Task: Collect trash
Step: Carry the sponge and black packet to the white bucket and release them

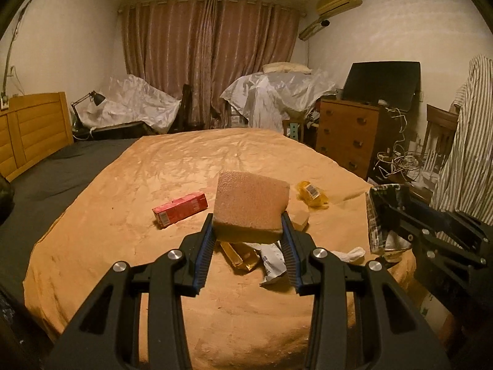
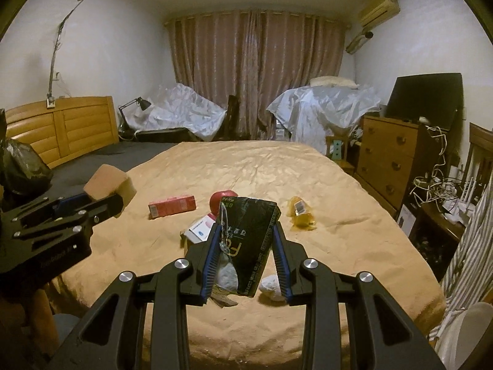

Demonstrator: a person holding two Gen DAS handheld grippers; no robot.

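My left gripper (image 1: 248,220) is shut on a tan sponge block (image 1: 251,205) and holds it above the bed; it also shows in the right wrist view (image 2: 107,186). My right gripper (image 2: 246,231) is shut on a black printed packet (image 2: 249,240), also seen at the right of the left wrist view (image 1: 382,215). On the orange bedspread (image 1: 154,277) lie a red carton (image 1: 178,209), a yellow wrapper (image 1: 312,194), a gold wrapper (image 1: 240,254), a white-grey packet (image 1: 272,262), a crumpled white tissue (image 2: 271,286), a red round thing (image 2: 223,200) and a white box (image 2: 200,231).
A wooden headboard (image 1: 34,129) is at the left. A wooden dresser (image 1: 348,135) with a dark screen (image 1: 382,83) stands at the right, with tangled cables (image 1: 397,160) beside it. Sheet-covered furniture (image 1: 277,92) stands before the curtains. A black bag (image 2: 21,166) is at far left.
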